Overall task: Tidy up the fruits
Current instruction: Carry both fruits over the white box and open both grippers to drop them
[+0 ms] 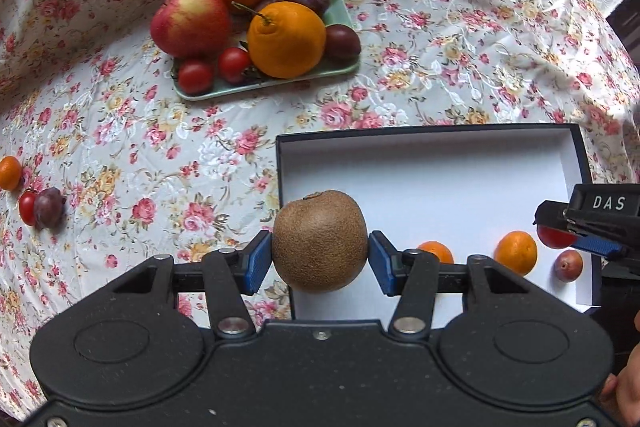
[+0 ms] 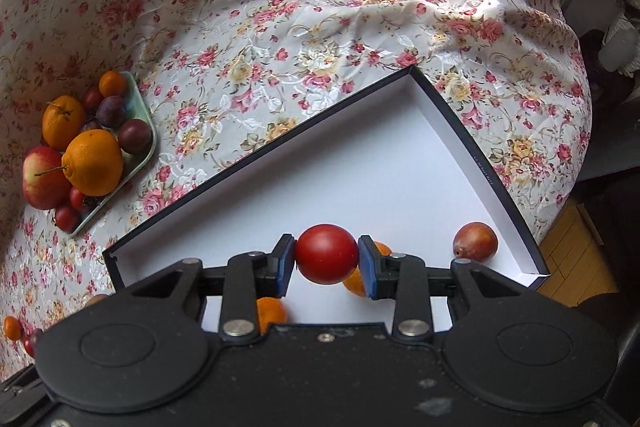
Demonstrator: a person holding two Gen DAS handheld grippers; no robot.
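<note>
My left gripper (image 1: pixel 320 255) is clamped on a brown fuzzy kiwi (image 1: pixel 319 241), blue pads pressing its two sides; the kiwi hangs over the near left corner of the shallow white-lined box with dark rim (image 1: pixel 432 131). My right gripper (image 2: pixel 327 259) is clamped on a smooth red cherry tomato (image 2: pixel 327 254), held above the box floor near its front part.

In the box I see, from the right wrist view, a reddish-purple plum (image 2: pixel 476 241) near the right wall, one small orange mandarin (image 2: pixel 356 285) partly hidden behind the right-hand pad, and a second small mandarin (image 2: pixel 271 313) partly hidden behind the gripper body. The left wrist view shows the same three fruits on the white floor, with the right gripper entering from the right edge.

The box sits on a floral tablecloth with pink roses (image 1: pixel 160 147). To the far left on the cloth lie three loose fruits close together: a small mandarin, a cherry tomato and a dark plum (image 1: pixel 49 213).

Farther back stands a pale green rectangular tray (image 1: pixel 264 85), well apart from the box. It holds a red-yellow apple (image 1: pixel 190 21), two large oranges (image 1: pixel 286 39), several cherry tomatoes, dark plums and one small mandarin, piled touching one another.

A person's fingers show at the lower right edge of the left wrist view.
</note>
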